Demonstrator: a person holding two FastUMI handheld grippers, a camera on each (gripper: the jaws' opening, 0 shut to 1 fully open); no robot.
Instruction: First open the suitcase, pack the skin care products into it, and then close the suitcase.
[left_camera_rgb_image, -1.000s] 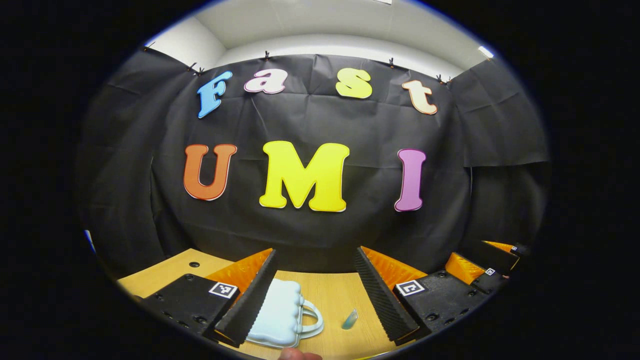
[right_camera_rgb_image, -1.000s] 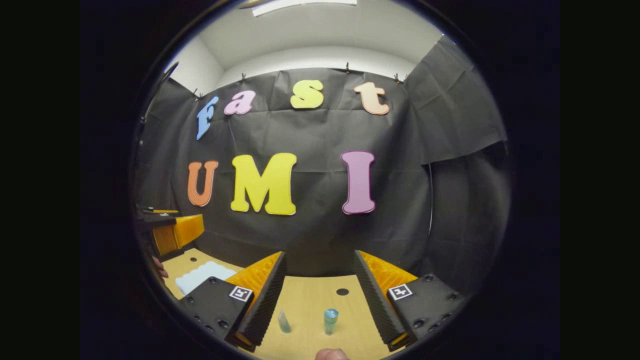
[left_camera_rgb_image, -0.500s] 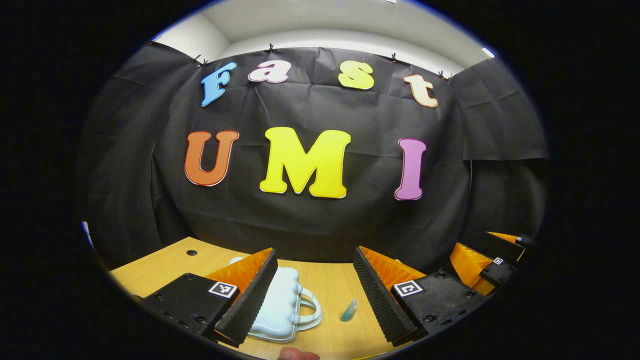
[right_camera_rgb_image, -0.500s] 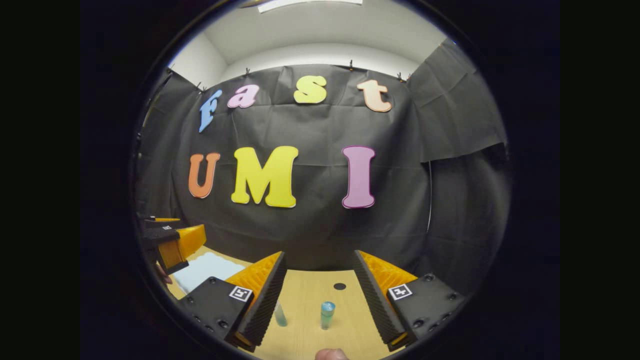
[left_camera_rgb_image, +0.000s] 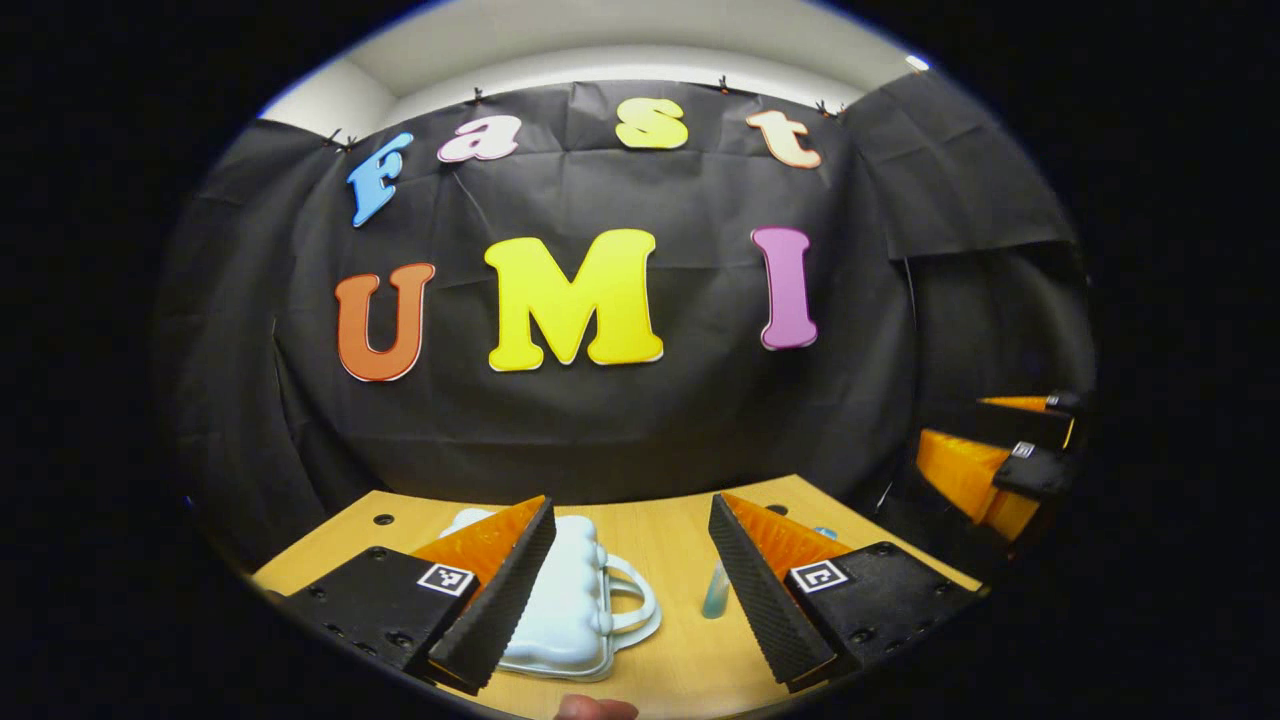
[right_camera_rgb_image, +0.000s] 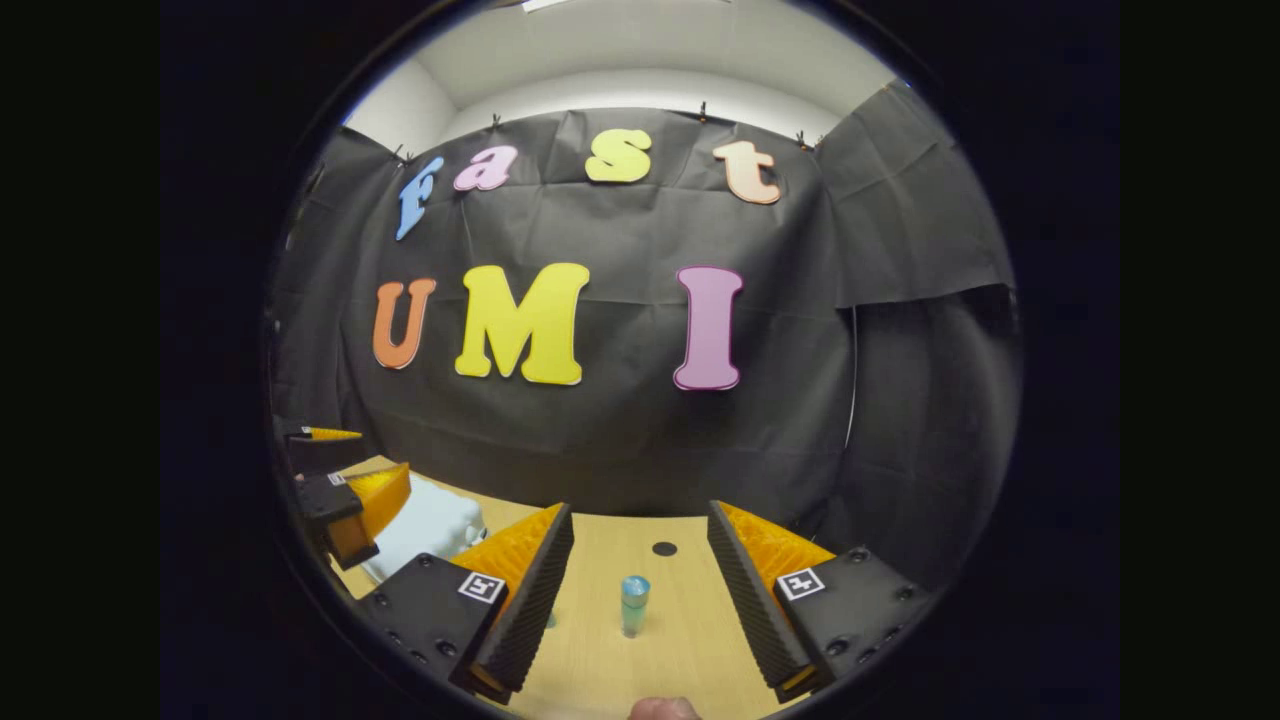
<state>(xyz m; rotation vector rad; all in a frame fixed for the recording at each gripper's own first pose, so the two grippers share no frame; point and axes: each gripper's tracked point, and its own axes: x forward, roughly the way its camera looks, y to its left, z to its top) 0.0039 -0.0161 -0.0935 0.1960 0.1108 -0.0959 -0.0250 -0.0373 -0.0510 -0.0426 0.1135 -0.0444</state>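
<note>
Left gripper (left_camera_rgb_image: 632, 590) spread wide, holding nothing, above tabletop (left_camera_rgb_image: 680, 530). Small pale-blue suitcase (left_camera_rgb_image: 565, 605) lay flat and shut under left finger, ribbed lid, white loop handle facing right. Clear teal tube (left_camera_rgb_image: 716, 592) just beside right finger. Right gripper (right_camera_rgb_image: 638, 600) also spread, empty. Teal-capped bottle (right_camera_rgb_image: 634, 604) upright between fingers, toward tabletop's far edge.

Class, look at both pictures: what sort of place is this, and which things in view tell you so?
Probably a staged recording booth, not a home: black cloth wall pinned up below a plain ceiling, a bare wooden table, and just a small pale suitcase and a blue bottle set out.
</note>
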